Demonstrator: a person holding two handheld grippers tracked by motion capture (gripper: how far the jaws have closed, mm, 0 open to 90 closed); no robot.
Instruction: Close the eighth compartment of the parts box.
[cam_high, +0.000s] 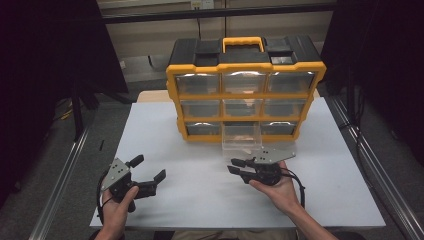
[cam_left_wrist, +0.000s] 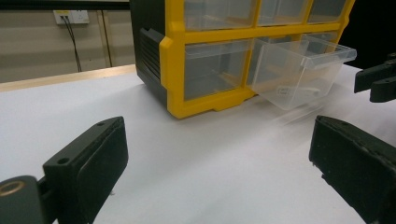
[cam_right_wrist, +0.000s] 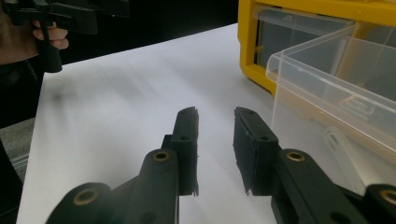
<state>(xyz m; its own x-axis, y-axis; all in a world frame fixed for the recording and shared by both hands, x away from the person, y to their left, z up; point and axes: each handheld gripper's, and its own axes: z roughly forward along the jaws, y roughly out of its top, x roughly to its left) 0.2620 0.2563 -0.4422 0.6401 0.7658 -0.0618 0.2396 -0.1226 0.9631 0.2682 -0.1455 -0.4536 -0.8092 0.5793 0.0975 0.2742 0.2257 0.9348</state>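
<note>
Organizer (cam_high: 245, 65), 12 o'clock: bottom-middle drawer (cam_high: 242, 138) pulled out, closing likely remains. Left gripper (cam_high: 148, 175) gapes wide, empty; right gripper (cam_high: 234, 166) narrowly parted, empty.

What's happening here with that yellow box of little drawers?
A person sits at a white table with a two-jaw gripper in each hand, facing a yellow drawer organizer. Its bottom middle clear drawer is pulled out; the others are pushed in. The right gripper hovers just in front of that drawer, jaws slightly apart and holding nothing. The left gripper waits off to the side with its jaws wide open.
</note>
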